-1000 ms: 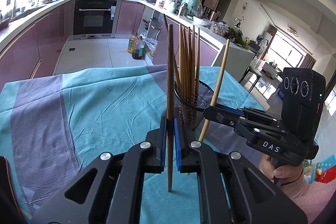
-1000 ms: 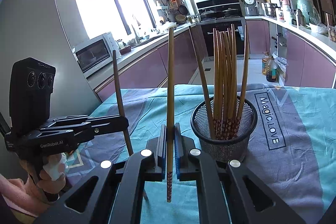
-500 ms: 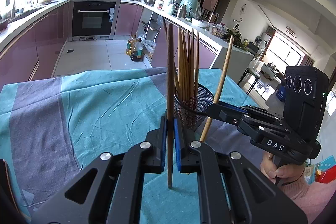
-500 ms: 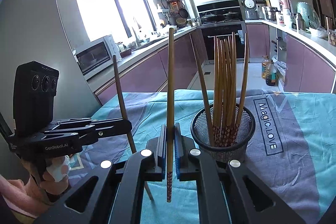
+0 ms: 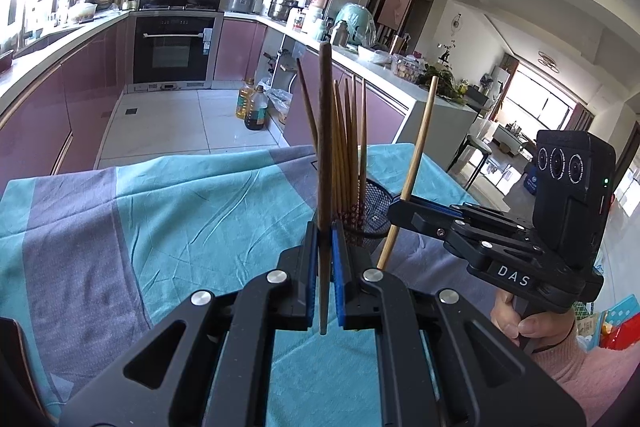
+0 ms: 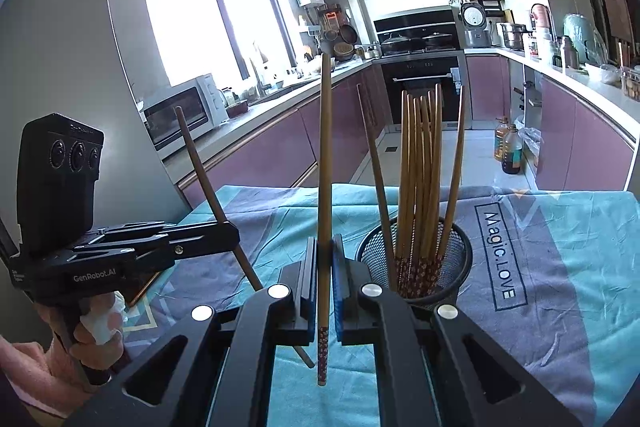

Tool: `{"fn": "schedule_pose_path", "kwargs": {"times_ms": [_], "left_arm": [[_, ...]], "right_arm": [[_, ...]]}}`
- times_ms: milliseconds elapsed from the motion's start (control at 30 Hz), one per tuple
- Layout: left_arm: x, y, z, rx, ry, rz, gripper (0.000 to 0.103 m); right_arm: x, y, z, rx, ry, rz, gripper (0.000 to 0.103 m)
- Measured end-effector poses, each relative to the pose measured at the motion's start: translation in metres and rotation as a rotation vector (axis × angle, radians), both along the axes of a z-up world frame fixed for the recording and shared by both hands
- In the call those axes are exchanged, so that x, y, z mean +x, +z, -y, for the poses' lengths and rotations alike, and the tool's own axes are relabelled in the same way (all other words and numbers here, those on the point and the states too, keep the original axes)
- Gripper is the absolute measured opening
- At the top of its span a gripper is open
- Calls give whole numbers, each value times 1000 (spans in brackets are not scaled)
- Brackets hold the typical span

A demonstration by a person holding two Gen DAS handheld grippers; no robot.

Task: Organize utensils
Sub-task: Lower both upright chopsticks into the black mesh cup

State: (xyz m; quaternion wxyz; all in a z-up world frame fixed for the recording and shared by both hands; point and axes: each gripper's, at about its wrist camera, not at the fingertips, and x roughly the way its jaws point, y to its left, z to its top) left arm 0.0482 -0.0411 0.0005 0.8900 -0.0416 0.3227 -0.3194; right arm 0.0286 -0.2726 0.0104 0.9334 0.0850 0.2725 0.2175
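A black mesh holder point(image 6: 416, 259) with several brown chopsticks stands on the cloth; it also shows in the left wrist view point(image 5: 374, 209). My left gripper point(image 5: 325, 251) is shut on a dark brown chopstick point(image 5: 324, 155), held upright in front of the holder. My right gripper point(image 6: 325, 267) is shut on a lighter chopstick point(image 6: 325, 163) with a patterned tip, upright, left of the holder. Each gripper shows in the other's view: the right gripper point(image 5: 394, 207) and the left gripper point(image 6: 236, 233).
A teal and grey tablecloth point(image 6: 560, 267) covers the table. A kitchen floor with oil bottles point(image 5: 254, 103), an oven point(image 5: 172, 47) and purple cabinets lies beyond the far edge. A dark object point(image 5: 16, 359) sits at the left table edge.
Both grippers have risen a little and drawn slightly back from the holder, each still holding its chopstick upright.
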Motion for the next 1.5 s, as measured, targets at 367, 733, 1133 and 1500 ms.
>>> {"fn": "schedule_pose_path", "kwargs": {"times_ms": [367,733,1133,1500], "left_arm": [[2,17,-1,-34,-26,26,8],[-1,49,1,-74,-59,88,8],[3,80,14,-101,-79,144,8],[15,77,29,-87,-72,144,8]], "right_arm": [[0,19,14,-8,-23,54,6],[5,35,26,-5,-35,100,6],[12,54,33,-19,-48,156,6],[26,53,35,-31,-65,162,6]]}}
